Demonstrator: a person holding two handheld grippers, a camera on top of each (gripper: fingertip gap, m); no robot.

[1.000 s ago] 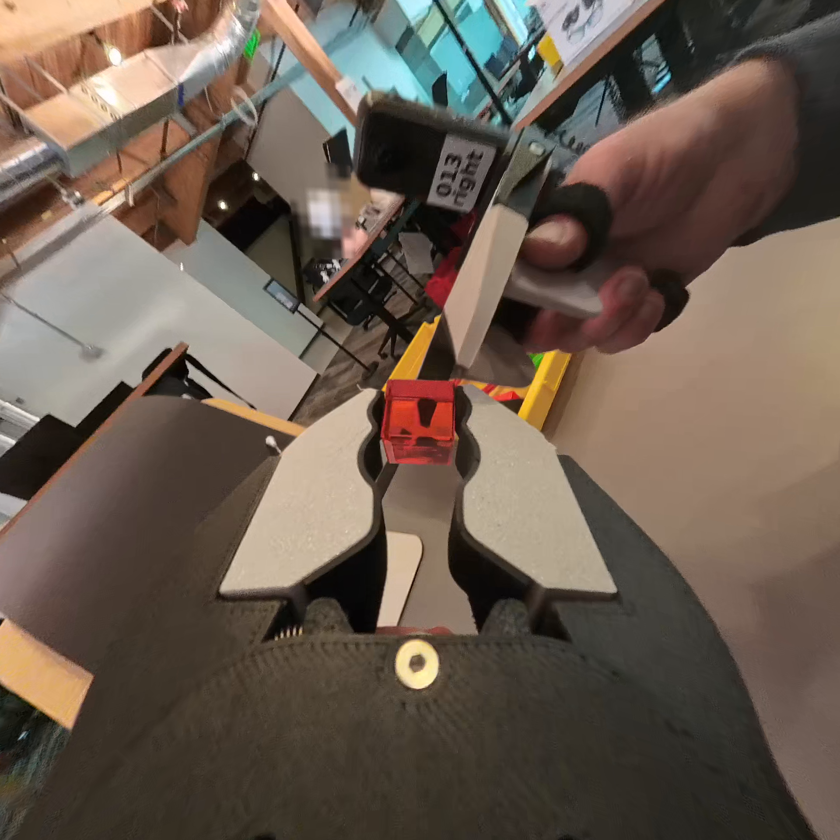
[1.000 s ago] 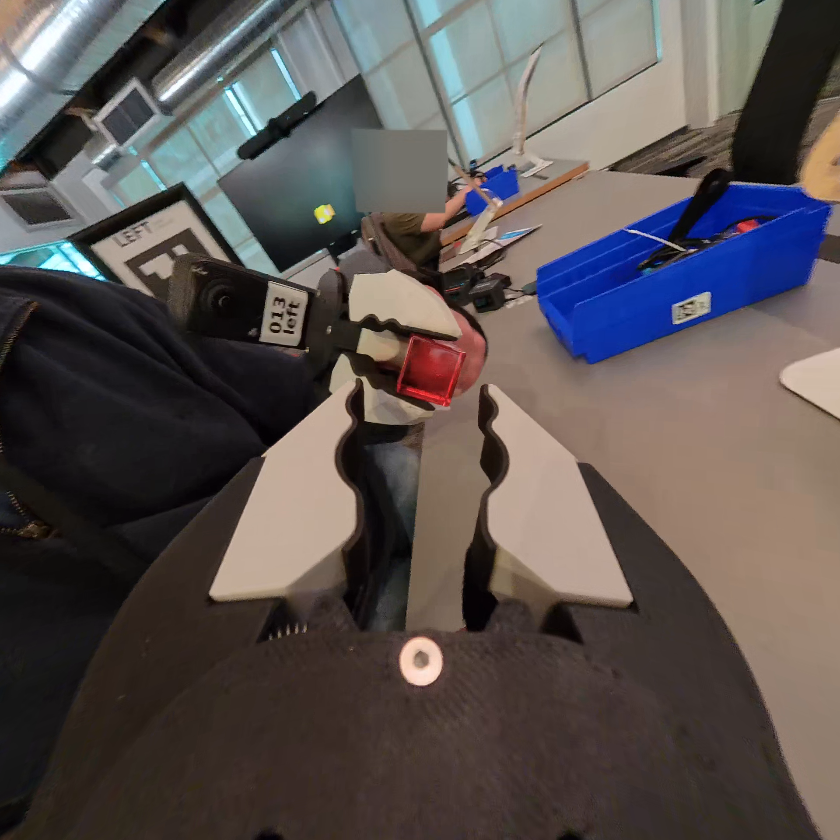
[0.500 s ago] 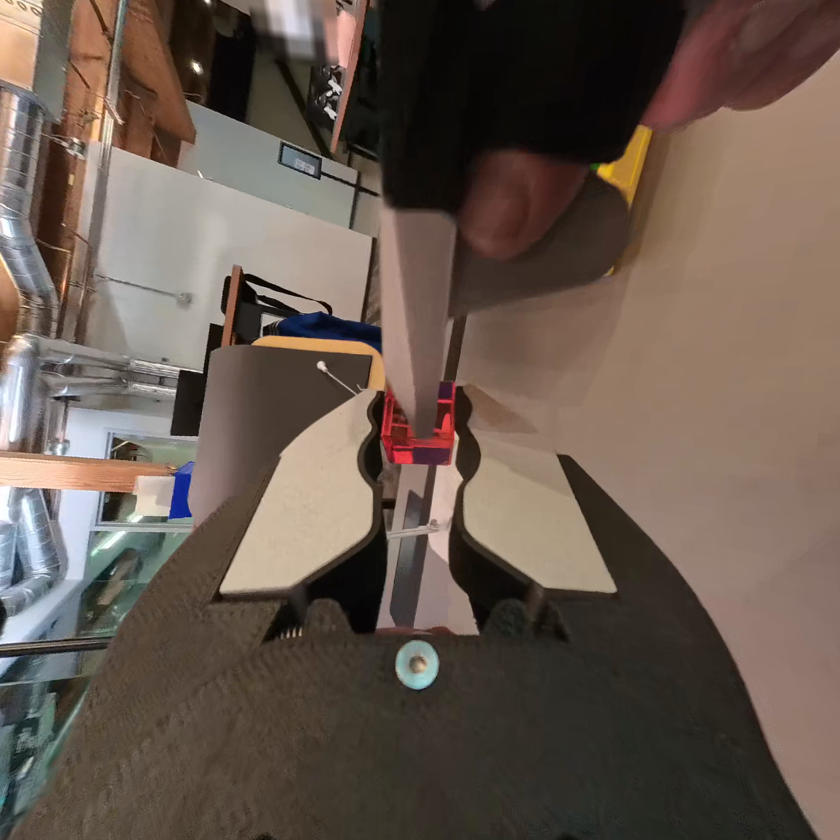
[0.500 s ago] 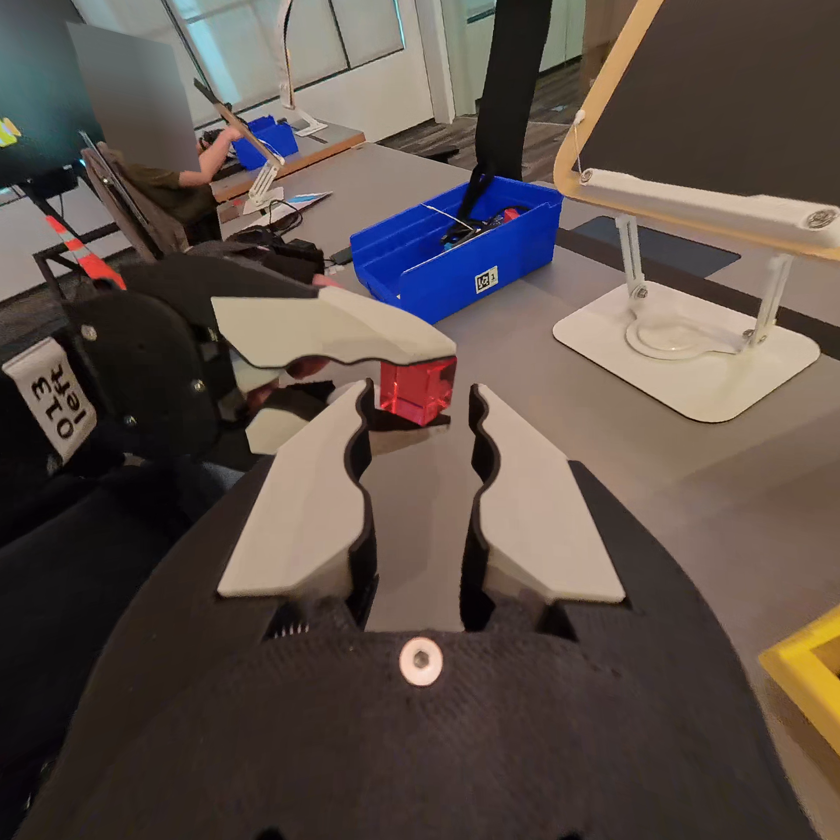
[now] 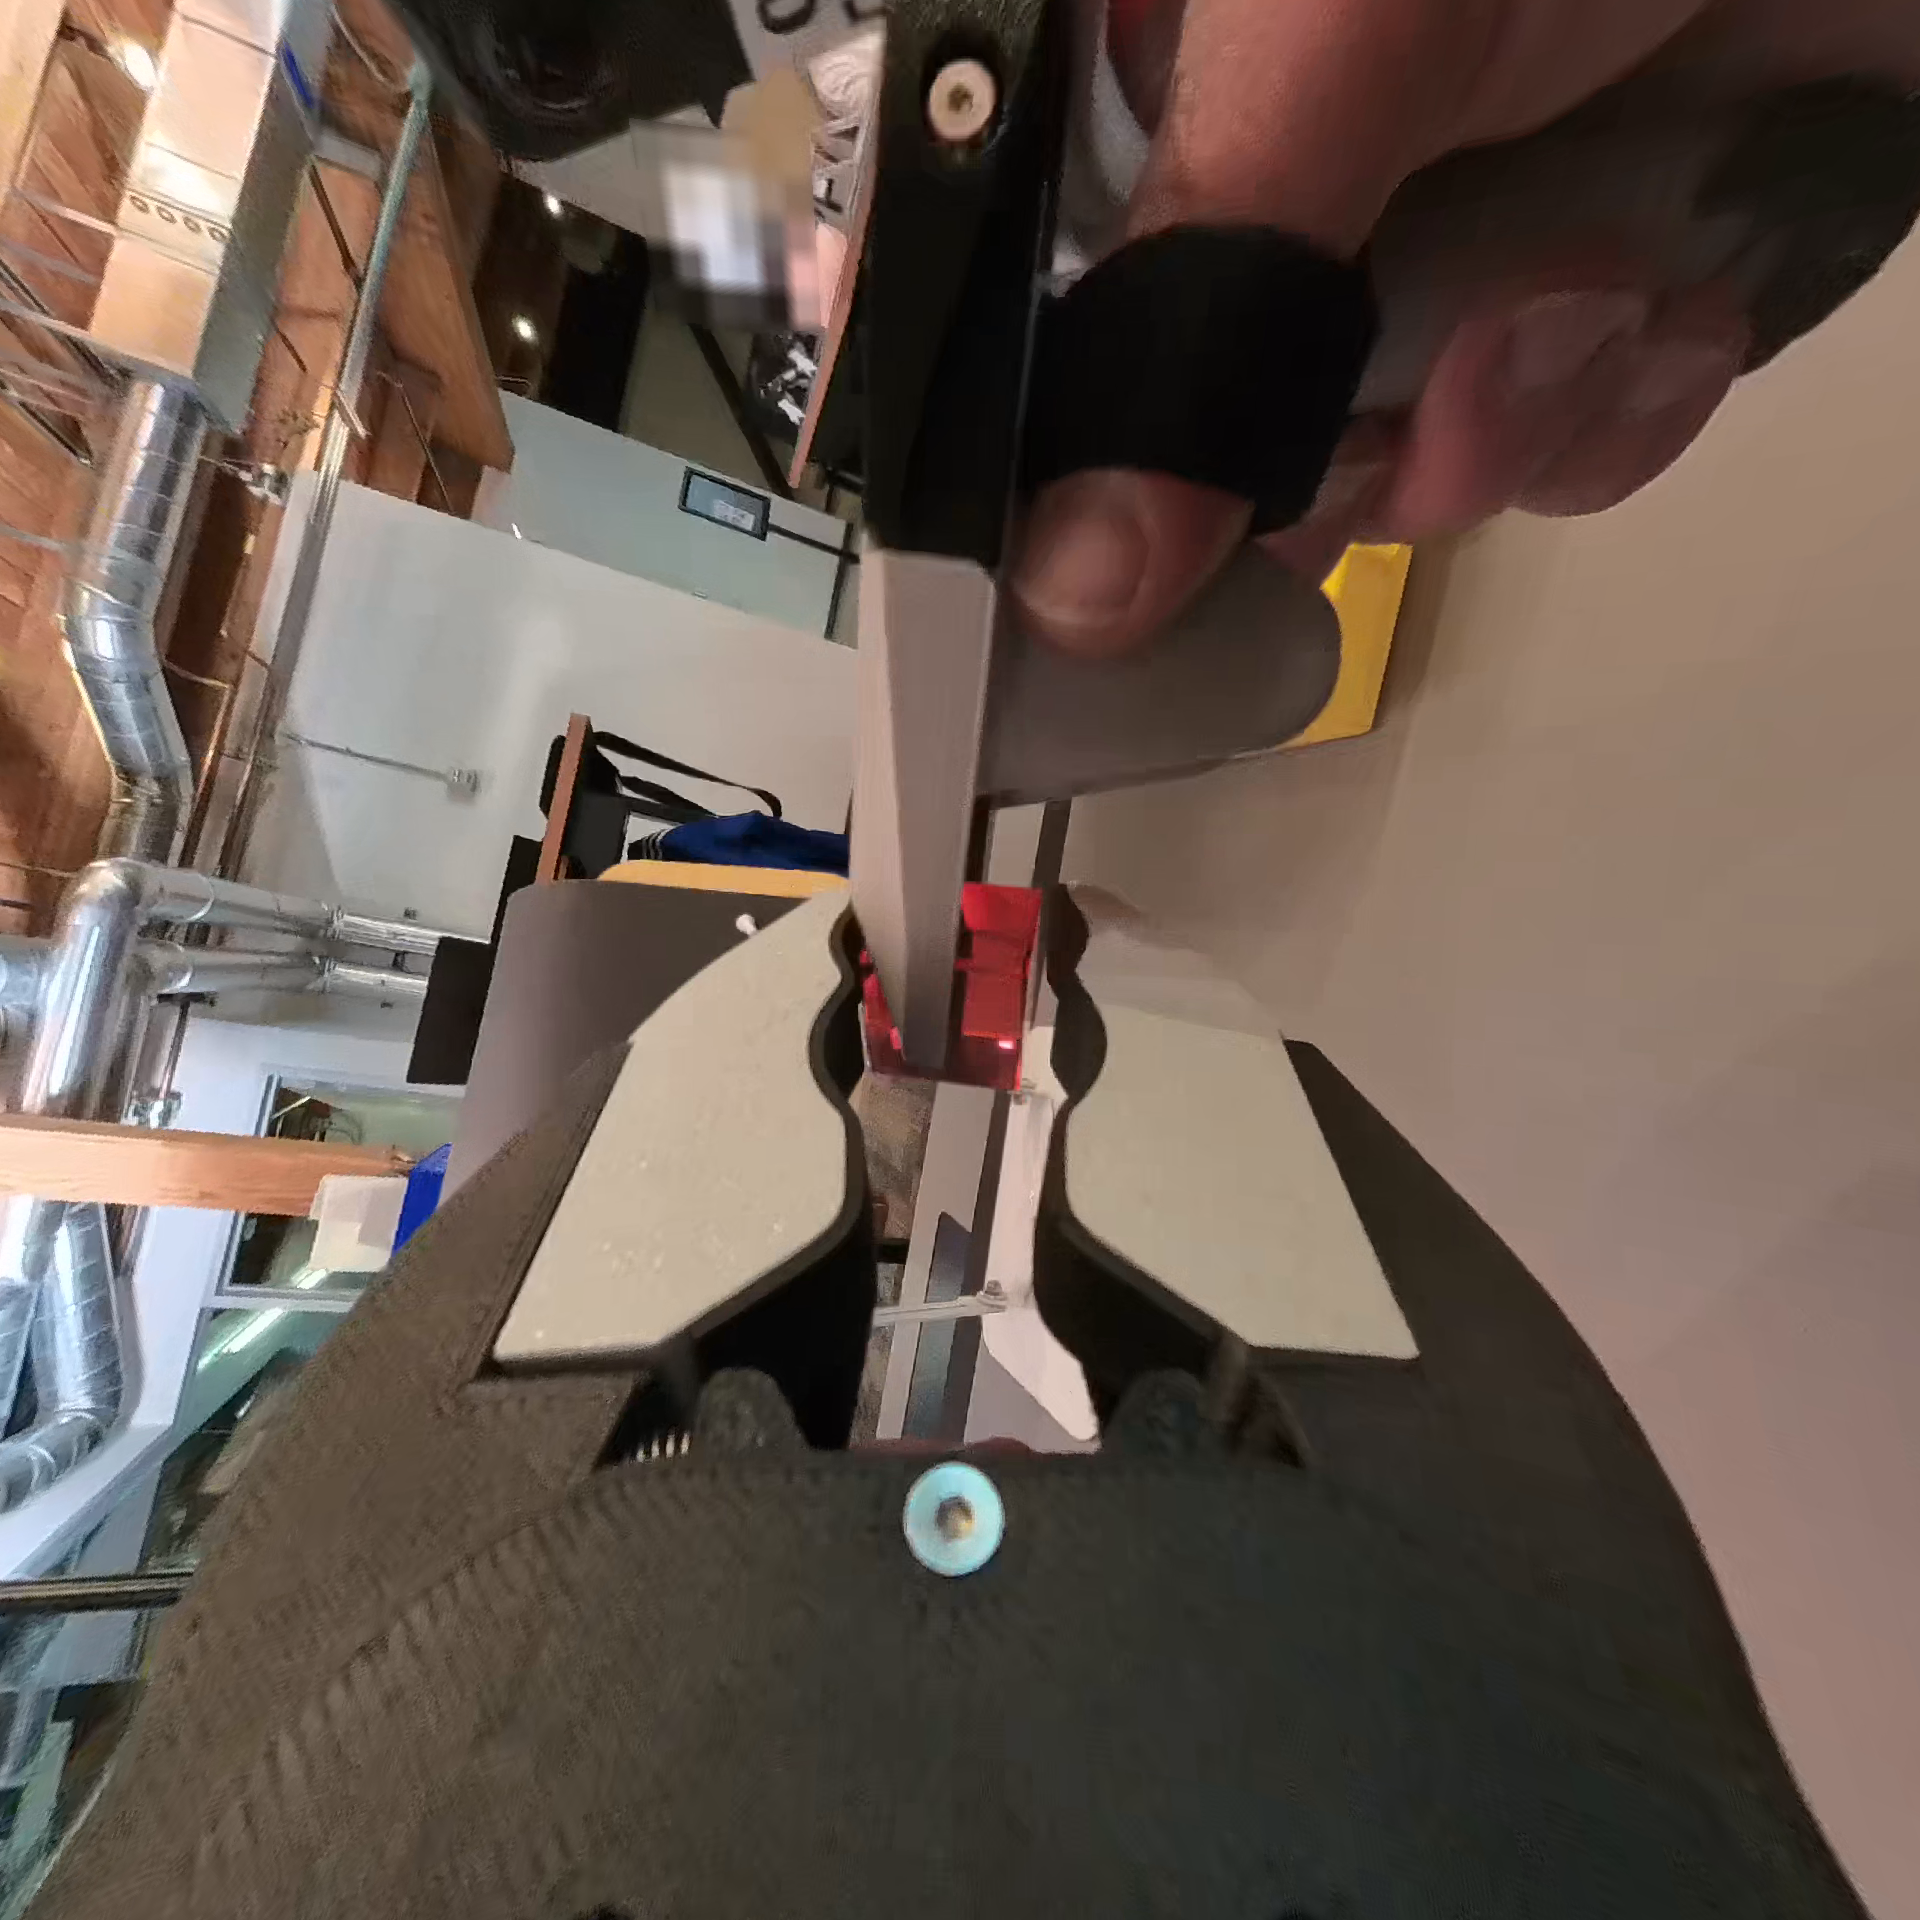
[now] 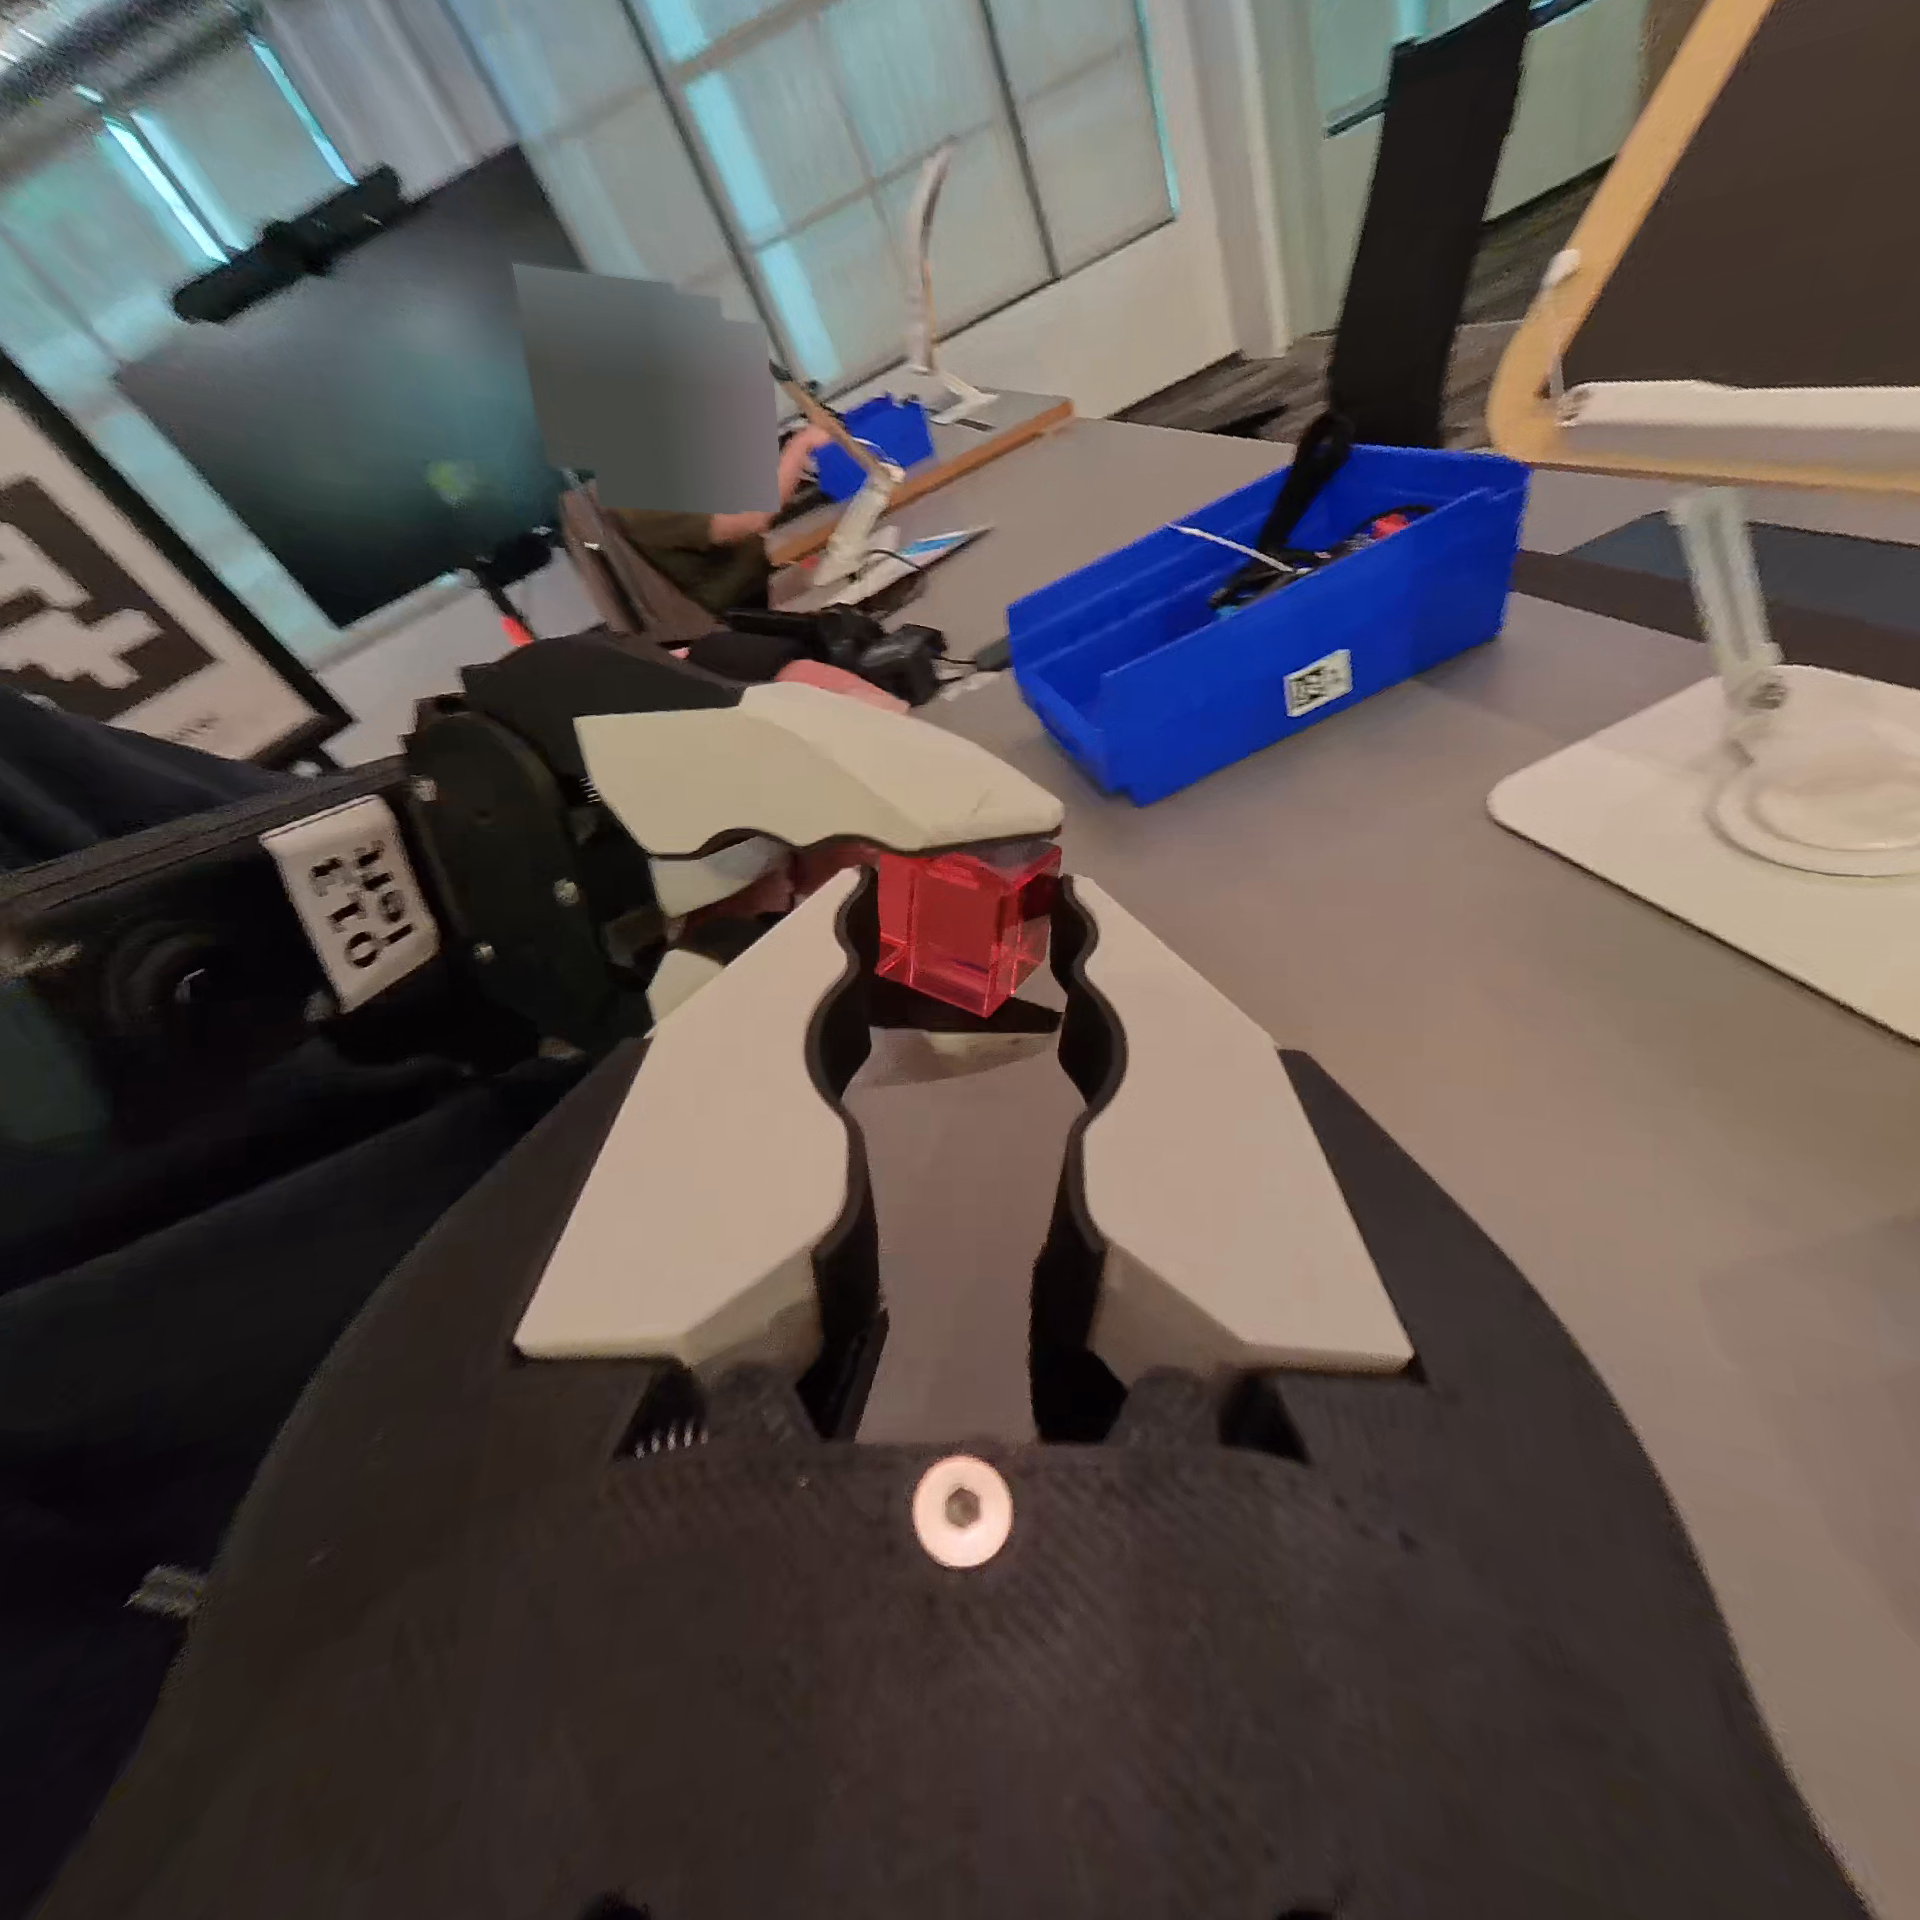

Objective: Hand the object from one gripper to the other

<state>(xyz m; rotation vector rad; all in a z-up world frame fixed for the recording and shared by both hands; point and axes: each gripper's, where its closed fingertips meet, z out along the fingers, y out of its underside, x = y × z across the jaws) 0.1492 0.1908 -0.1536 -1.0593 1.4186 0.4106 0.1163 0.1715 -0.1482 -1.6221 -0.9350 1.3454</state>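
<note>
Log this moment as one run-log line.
phase: handover | left claw: shut on red cube | right claw: straddling cube, not visibly closed | transfer: incomplete

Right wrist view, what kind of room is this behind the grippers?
Probably an open office or lab workspace: long grey tables, a blue parts bin, a big dark screen and tall windows. A person sits at a farther table.

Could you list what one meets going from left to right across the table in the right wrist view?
Left gripper → red cube → blue bin → white stand base.
</note>
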